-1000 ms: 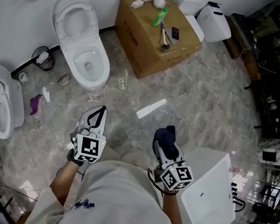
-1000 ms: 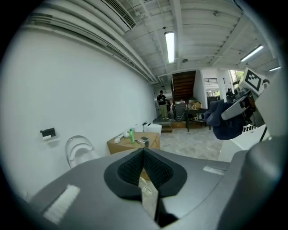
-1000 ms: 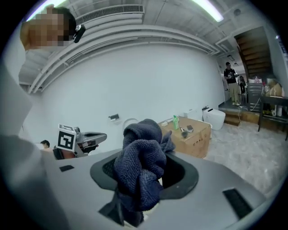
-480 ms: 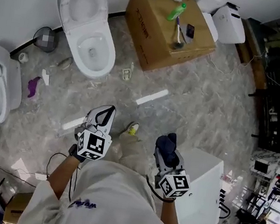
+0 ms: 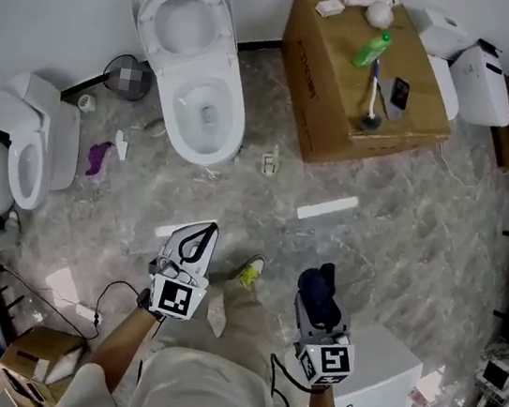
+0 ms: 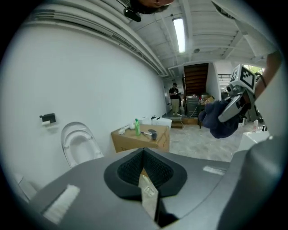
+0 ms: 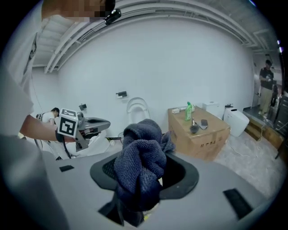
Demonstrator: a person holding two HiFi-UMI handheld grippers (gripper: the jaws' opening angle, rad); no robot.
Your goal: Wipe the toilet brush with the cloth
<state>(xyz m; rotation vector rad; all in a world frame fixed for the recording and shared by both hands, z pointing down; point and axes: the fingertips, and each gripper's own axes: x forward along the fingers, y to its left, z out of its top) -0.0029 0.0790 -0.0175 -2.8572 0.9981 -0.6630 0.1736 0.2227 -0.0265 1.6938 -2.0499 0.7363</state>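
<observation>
A bunched dark blue terry cloth (image 5: 321, 286) sits lower centre-right; the white-handled toilet brush (image 5: 372, 100) rests on the brown cardboard box (image 5: 311, 111), upper right. The left gripper (image 5: 201, 234) has its fingers pressed together, empty. The right gripper (image 5: 320, 304) has its fingers pinching the cloth.

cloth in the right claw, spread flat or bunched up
Bunched up. The dark blue cloth is a crumpled wad clamped in the right claw, its folds piled over each other, with no flat sheet showing.
</observation>
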